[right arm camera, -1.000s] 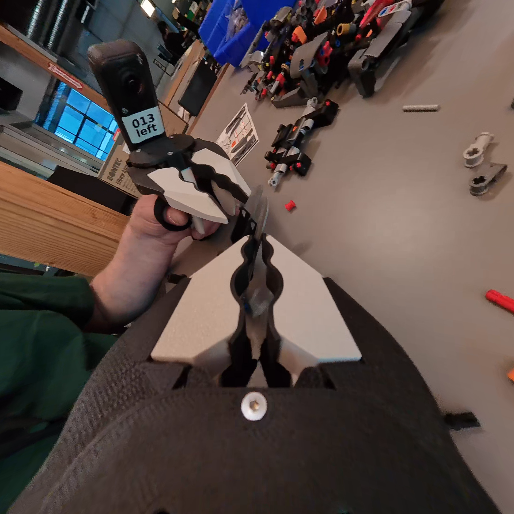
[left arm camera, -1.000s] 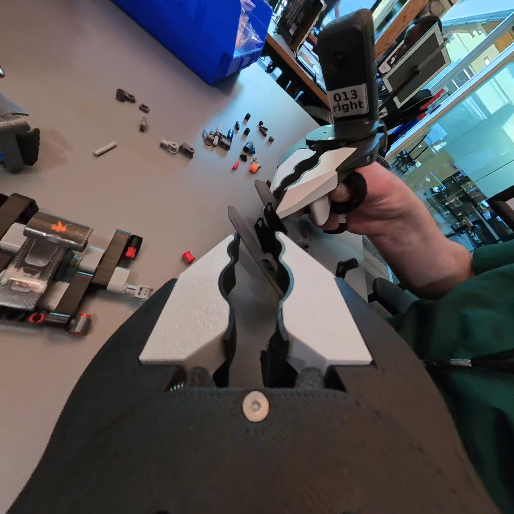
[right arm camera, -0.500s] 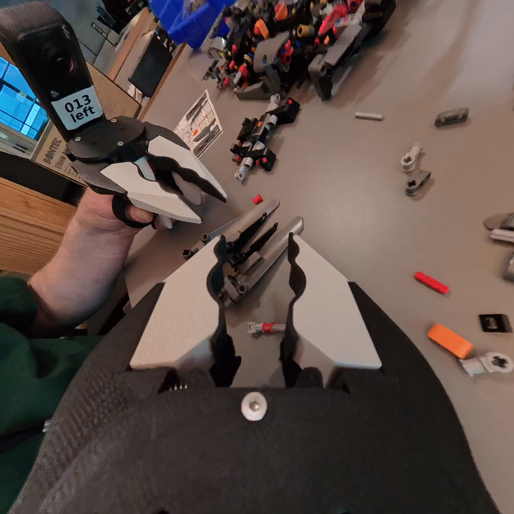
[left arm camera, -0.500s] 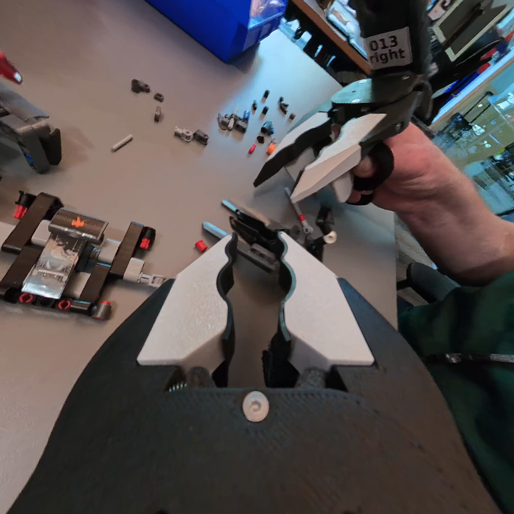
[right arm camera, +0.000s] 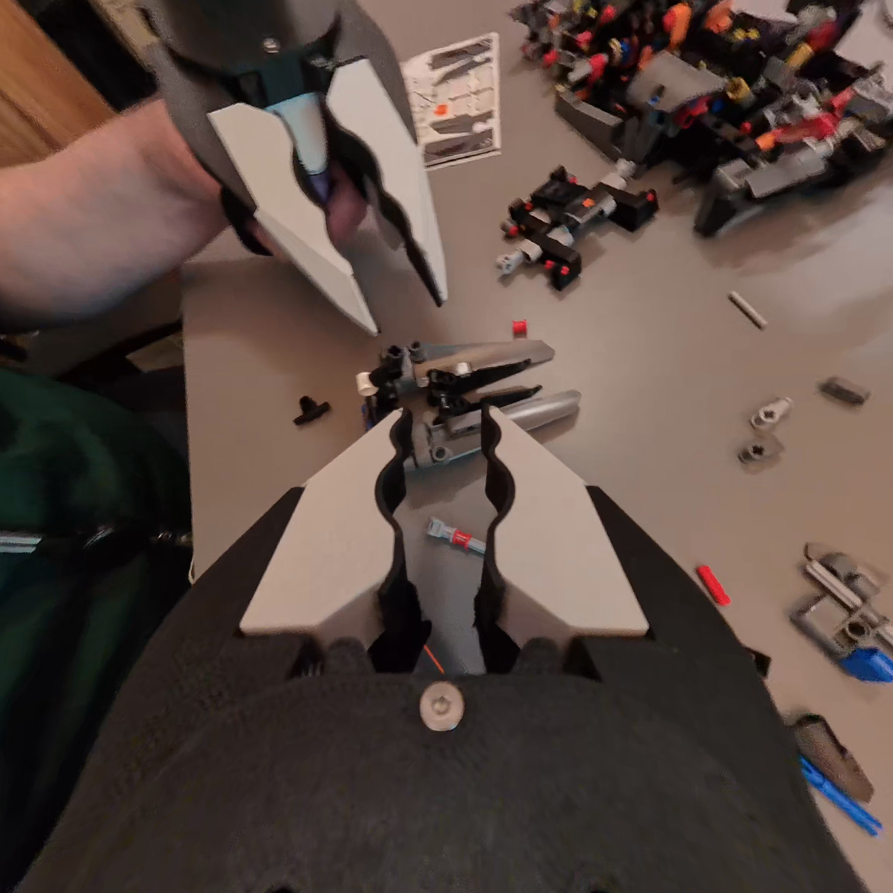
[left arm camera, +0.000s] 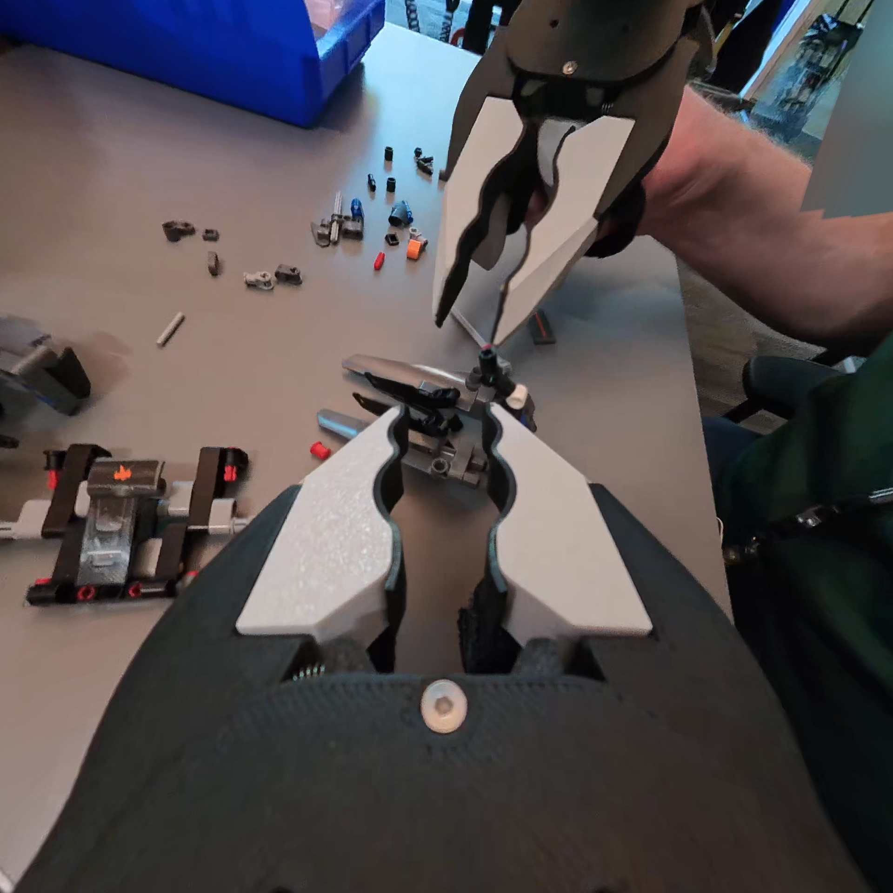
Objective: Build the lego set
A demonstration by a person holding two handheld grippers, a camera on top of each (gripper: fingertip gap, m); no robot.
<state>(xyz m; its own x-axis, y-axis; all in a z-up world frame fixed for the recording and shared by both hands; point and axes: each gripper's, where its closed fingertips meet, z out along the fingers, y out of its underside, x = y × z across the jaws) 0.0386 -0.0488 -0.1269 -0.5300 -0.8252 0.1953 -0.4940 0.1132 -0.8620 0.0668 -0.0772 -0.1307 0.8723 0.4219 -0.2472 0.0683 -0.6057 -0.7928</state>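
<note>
Left wrist view: both grippers' fingers [left arm camera: 348,493] spread, empty, above the grey-black lego assembly [left arm camera: 425,401].

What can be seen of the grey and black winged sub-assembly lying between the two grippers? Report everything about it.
The winged sub-assembly lies flat on the grey table near its front edge, held by neither gripper. It looks like hard plastic: long tapered grey panels, pointed black blades between them, and a cluster of black connectors with one white pin at the end toward the person. A silver-grey rounded panel runs along one side. The left gripper and right gripper hover over it with jaws open. A small red piece lies close by, apart from it.
</note>
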